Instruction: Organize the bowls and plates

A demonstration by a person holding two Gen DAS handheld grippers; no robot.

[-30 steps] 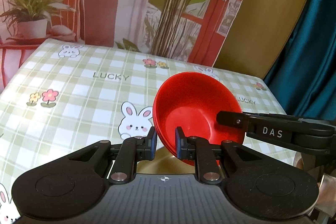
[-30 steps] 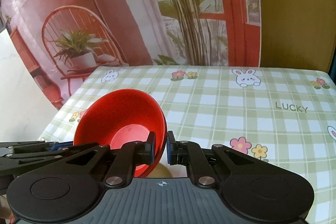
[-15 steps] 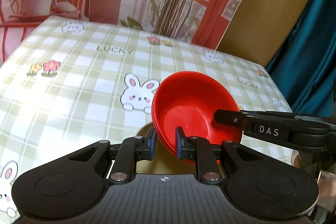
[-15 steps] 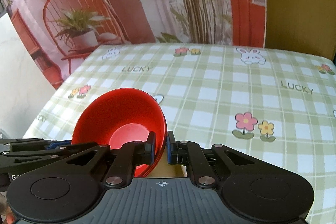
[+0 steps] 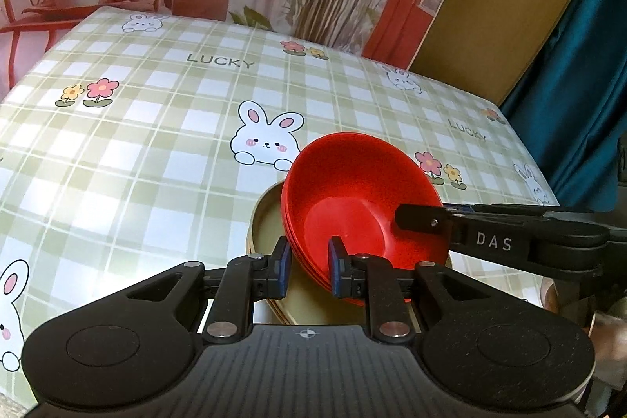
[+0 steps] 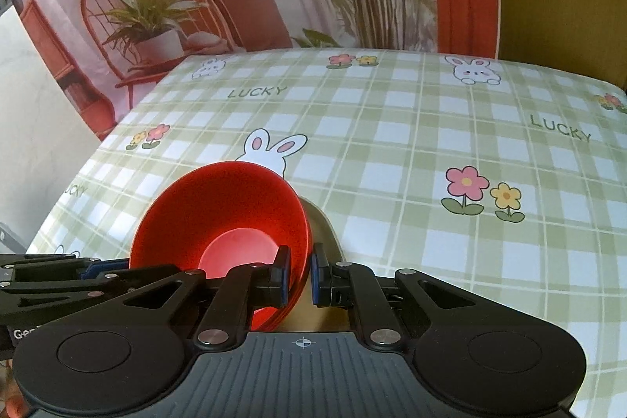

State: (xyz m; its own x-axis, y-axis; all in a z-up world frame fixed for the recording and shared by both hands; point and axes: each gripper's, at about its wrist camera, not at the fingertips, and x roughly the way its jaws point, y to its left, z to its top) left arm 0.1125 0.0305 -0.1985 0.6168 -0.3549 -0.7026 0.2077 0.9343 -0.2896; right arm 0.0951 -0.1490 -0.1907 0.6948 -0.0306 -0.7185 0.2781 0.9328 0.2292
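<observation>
A stack of red bowls (image 5: 352, 206) (image 6: 223, 206) hangs tilted between both grippers, just above gold plates (image 5: 268, 222) (image 6: 327, 234) that lie on the checked tablecloth. My left gripper (image 5: 309, 265) is shut on the near rim of the stack. In the right wrist view it shows as a dark bar (image 6: 90, 267) at the left. My right gripper (image 6: 301, 277) is shut on the opposite rim, and in the left wrist view it reaches in from the right (image 5: 423, 222). I cannot tell whether the bowls touch the plates.
The table (image 5: 137, 163) (image 6: 431, 143) wears a green plaid cloth with rabbits and flowers. A printed backdrop with a chair and plants stands behind its far edge. A teal curtain (image 5: 568, 85) hangs past the right edge.
Both grippers have sunk toward the table with the red bowls held between them. The gold plates under the bowls now show much more.
</observation>
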